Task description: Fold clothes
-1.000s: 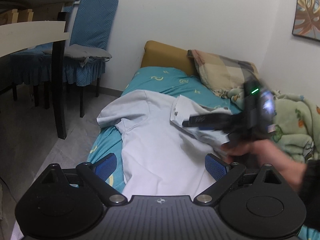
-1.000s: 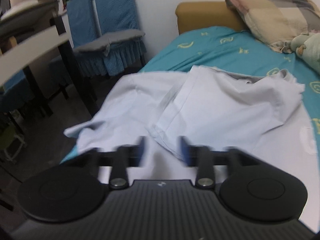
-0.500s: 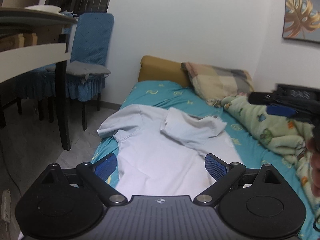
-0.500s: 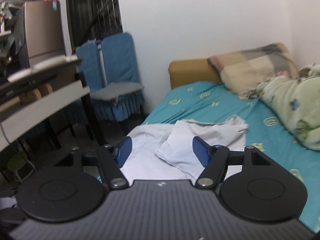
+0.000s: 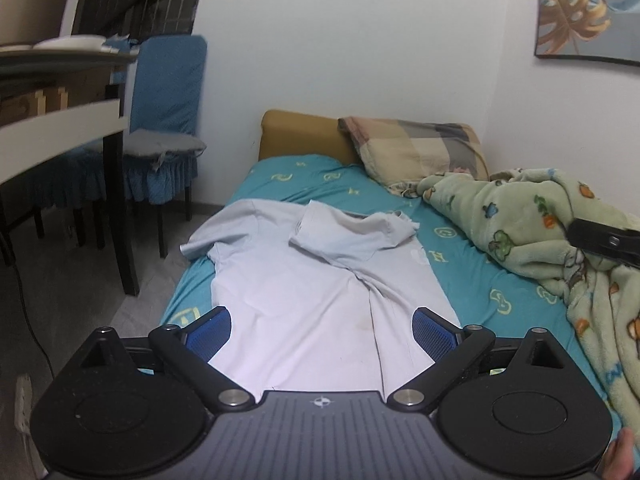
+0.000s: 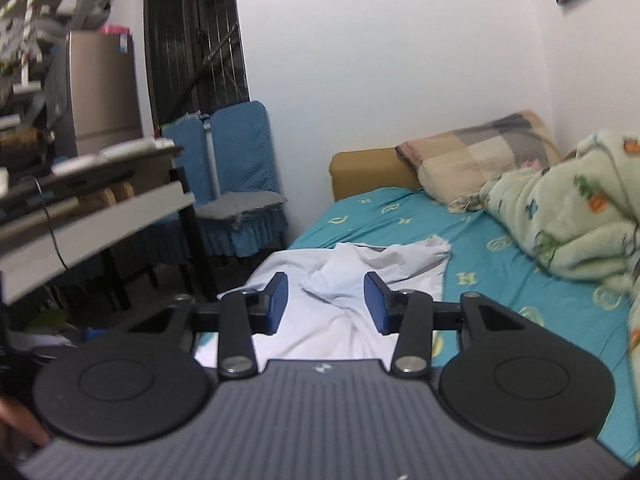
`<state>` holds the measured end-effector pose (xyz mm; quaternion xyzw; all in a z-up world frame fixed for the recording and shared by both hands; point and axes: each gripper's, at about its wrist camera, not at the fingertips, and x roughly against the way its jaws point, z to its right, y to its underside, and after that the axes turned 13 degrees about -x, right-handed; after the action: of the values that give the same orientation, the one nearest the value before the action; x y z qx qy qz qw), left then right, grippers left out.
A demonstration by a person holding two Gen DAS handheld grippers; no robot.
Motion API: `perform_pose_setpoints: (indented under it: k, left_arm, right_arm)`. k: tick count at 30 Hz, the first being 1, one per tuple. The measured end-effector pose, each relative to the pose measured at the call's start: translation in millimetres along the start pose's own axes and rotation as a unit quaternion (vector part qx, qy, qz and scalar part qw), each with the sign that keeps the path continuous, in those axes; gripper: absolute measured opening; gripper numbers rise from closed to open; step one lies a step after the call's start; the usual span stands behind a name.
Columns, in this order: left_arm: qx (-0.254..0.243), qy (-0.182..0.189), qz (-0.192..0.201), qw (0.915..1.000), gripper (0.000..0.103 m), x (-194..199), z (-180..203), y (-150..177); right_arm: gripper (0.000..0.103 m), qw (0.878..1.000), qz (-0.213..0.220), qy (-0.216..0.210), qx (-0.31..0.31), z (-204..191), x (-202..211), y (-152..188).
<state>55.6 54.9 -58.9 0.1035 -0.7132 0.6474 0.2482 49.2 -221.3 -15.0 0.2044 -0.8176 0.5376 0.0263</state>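
Note:
A pale grey short-sleeved shirt [image 5: 304,292] lies spread on the teal bedsheet [image 5: 472,280], its right sleeve folded in over the chest [image 5: 352,236]. My left gripper [image 5: 320,332] hovers open above the shirt's lower part, nothing between its blue pads. My right gripper [image 6: 326,304] is held higher and back from the shirt [image 6: 352,280]; its jaws are closing, with nothing between them. Part of the right gripper shows at the right edge of the left wrist view [image 5: 604,240].
A green fleece blanket [image 5: 560,232] is heaped along the bed's right side, and a checked pillow [image 5: 416,148] leans on the tan headboard [image 5: 296,132]. Left of the bed stand a blue-covered chair [image 5: 164,120] and a dark-legged table [image 5: 60,128]. A fridge [image 6: 104,92] stands far left.
My right gripper let go of the folded sleeve, pulled back and up away from the shirt, and its jaws narrowed. The left gripper also drew back and rose a little, staying open.

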Motion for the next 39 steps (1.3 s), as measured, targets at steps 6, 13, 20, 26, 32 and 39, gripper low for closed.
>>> perform_pose_setpoints:
  k: [6, 13, 20, 26, 32, 39]
  left_arm:
    - [0.083, 0.000, -0.055, 0.9950, 0.098, -45.0, -40.4, -14.7]
    - [0.231, -0.032, -0.110, 0.9662, 0.098, -150.9, -134.2, -29.2]
    - [0.340, -0.063, -0.097, 0.9331, 0.097, -262.9, -204.6, -8.3]
    - [0.408, -0.079, -0.085, 0.9058, 0.089, -345.1, -251.8, 7.4]
    - [0.415, -0.066, -0.095, 0.9026, 0.057, -391.7, -270.9, 11.3]
    - [0.305, -0.116, -0.075, 0.9423, 0.004, -383.9, -249.6, -36.3]
  right_arm:
    - [0.088, 0.999, -0.012, -0.004, -0.050, 14.8, -4.3, 2.0]
    - [0.088, 0.992, -0.053, 0.023, -0.116, 43.2, -28.1, 12.6]
    - [0.088, 0.986, -0.078, 0.076, -0.130, 63.6, -80.3, 26.8]
    - [0.088, 0.976, -0.111, 0.096, -0.160, 85.1, -129.4, 37.0]
    - [0.088, 0.963, -0.146, 0.103, -0.202, 98.6, -162.3, 49.0]
    - [0.088, 0.963, -0.139, 0.103, -0.206, 99.2, -158.5, 47.4]
